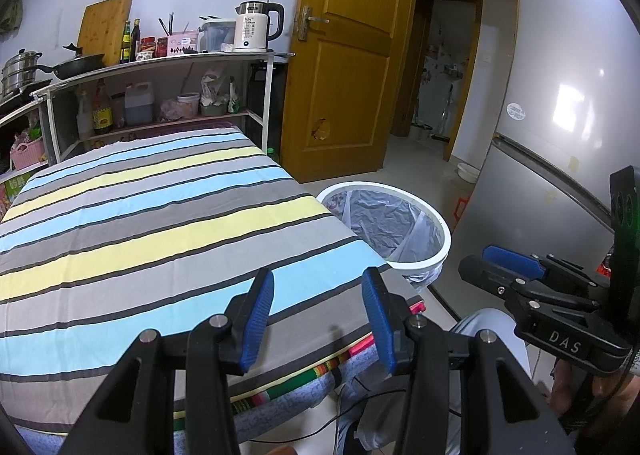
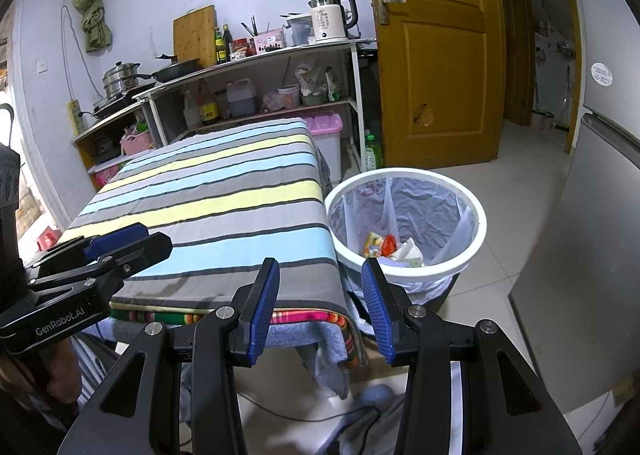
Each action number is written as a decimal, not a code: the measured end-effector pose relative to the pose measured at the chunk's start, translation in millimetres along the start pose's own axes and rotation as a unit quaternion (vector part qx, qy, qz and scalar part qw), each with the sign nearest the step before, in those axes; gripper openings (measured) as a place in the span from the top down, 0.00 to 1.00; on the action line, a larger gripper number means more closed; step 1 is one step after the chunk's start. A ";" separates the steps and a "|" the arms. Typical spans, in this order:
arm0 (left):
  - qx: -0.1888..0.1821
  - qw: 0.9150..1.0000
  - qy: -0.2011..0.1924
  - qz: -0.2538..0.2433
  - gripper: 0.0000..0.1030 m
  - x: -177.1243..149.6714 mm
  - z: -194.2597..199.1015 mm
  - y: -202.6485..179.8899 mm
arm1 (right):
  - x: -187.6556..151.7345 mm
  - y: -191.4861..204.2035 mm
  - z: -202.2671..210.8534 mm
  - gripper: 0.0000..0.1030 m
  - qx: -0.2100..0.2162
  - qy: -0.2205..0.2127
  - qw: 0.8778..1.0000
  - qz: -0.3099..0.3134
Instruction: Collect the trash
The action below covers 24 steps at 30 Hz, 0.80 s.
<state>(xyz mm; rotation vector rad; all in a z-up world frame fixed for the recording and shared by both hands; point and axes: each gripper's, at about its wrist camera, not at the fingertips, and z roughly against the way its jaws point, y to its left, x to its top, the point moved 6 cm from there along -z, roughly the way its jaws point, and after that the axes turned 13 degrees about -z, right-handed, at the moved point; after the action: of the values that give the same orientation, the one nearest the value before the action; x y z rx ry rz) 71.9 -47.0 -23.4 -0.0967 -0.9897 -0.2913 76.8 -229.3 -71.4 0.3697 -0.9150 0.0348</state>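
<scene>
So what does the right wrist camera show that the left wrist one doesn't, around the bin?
Only the right wrist view looks down into the white bin: wrappers and crumpled paper lie at the bottom, and a pink-lidded box stands behind the table.

Only the left wrist view shows the liner with no contents visible, plus a white bowl on the floor by the doorway.

Both show the striped tablecloth bare of trash, the kettle, and both claws open, left claw and right claw.

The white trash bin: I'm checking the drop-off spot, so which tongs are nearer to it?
Right. The right tongs sit open by the table corner beside the white trash bin; the left tongs hang open over the striped tablecloth, farther from it.
</scene>
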 end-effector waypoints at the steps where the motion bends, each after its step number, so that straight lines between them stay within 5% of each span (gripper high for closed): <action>1: 0.001 1.000 0.000 0.000 0.54 -0.1 0.1 0.4 | 0.0 0.2 0.1 0.57 0.000 0.000 1.000 0.000; 24: 0.008 1.000 0.000 -0.003 0.54 0.1 1.3 -1.7 | -0.4 1.3 0.5 0.57 -0.001 0.000 1.000 0.000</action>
<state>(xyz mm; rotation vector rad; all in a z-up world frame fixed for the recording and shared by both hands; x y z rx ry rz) 70.4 -48.4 -22.7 -0.0781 -0.9929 -0.2891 76.0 -228.2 -71.0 0.3676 -0.9144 0.0350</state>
